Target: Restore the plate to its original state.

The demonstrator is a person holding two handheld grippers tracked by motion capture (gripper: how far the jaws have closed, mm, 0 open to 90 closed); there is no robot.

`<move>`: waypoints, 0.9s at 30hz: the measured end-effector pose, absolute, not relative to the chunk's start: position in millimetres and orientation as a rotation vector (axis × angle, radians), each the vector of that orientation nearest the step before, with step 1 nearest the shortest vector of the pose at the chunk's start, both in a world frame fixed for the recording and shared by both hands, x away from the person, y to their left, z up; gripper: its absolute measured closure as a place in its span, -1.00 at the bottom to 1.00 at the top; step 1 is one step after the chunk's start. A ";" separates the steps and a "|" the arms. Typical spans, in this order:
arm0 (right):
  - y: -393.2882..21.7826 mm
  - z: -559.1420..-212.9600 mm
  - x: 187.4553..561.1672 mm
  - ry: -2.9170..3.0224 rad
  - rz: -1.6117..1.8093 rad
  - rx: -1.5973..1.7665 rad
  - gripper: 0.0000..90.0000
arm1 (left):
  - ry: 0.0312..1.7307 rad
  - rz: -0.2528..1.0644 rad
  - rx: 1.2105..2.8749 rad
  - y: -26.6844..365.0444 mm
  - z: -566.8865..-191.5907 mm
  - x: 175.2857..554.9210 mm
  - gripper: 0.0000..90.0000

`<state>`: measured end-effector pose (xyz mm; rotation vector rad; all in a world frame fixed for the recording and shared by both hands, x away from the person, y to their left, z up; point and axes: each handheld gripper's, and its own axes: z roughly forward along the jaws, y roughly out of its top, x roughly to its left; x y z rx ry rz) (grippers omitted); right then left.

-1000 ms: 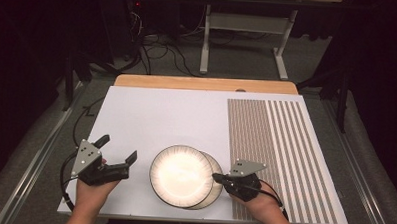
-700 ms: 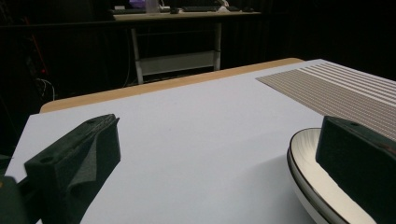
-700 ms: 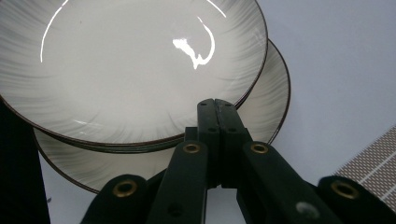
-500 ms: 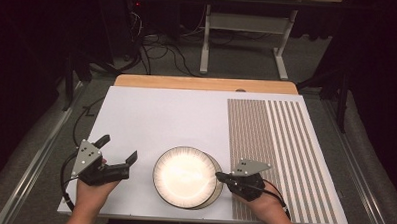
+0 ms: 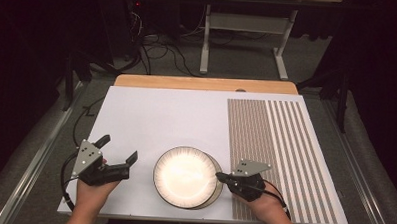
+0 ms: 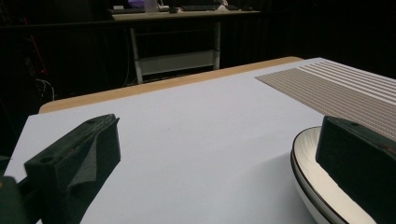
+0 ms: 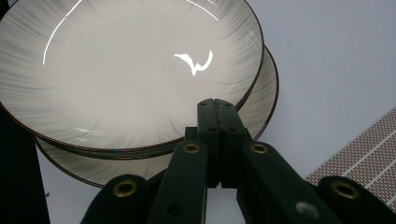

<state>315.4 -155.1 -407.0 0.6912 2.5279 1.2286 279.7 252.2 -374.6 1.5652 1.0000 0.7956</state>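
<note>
beside the stacked plates (image 5: 186, 176), the right gripper (image 5: 219, 177) has its jaws clenched empty; the left gripper (image 5: 117, 150) gapes wide.

Left tool (image 5: 119, 150) agape, right tool (image 5: 219, 177) apparently closed

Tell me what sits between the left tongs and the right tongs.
In the high view, two stacked plates lie between the open left tongs and the shut right tongs, on the white table cover.

No legible txt, labels or nos. anywhere.
</note>
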 end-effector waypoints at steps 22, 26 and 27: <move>-166.5 -402.8 316.4 2.494 1.244 0.737 1.00 | 0.995 0.800 1.578 251.4 -374.6 279.8 -0.99; -169.9 -401.9 316.8 2.491 1.250 0.737 1.00 | 0.994 0.797 1.580 250.4 -374.9 280.0 -0.99; -169.7 -401.9 316.3 2.491 1.242 0.739 1.00 | 0.993 0.796 1.580 250.2 -375.0 280.1 -0.99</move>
